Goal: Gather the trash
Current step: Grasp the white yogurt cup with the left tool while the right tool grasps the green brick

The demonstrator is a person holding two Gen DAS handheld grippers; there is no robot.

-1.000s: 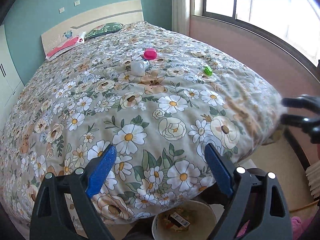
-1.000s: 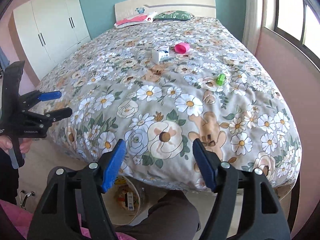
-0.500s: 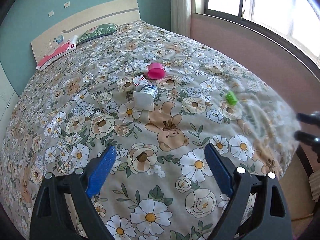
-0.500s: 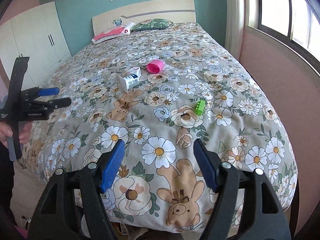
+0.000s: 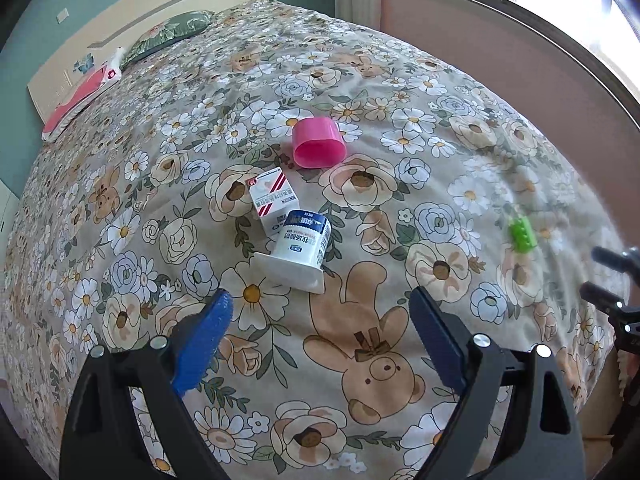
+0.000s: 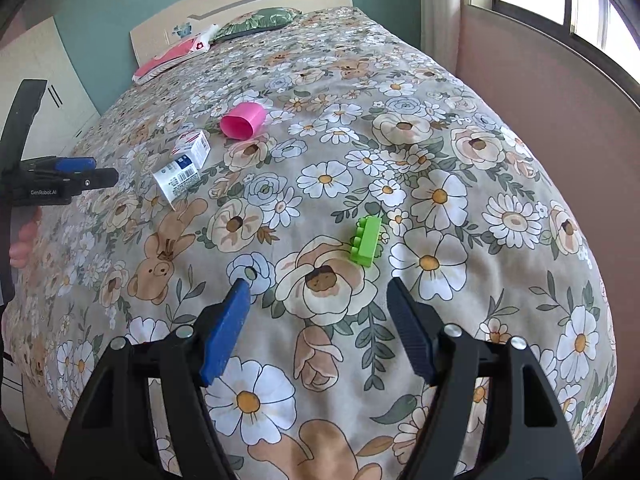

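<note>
Lying on bedspread (image 5: 400,80): one yogurt cup (image 5: 302,242), one carton (image 5: 272,196), one pink cup (image 5: 318,143), one green brick (image 6: 366,240).

Bright daylight from window (image 5: 560,4), glare there; fisheye-bent edges.

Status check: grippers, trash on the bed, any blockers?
Left gripper open, empty, over the yogurt cup. Right gripper open, empty, near the green brick. Nothing in the way.

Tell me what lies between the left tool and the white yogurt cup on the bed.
Nothing but bare floral bedspread. The left wrist view shows the left tool open, with the upside-down yogurt cup just ahead of its tips.
</note>
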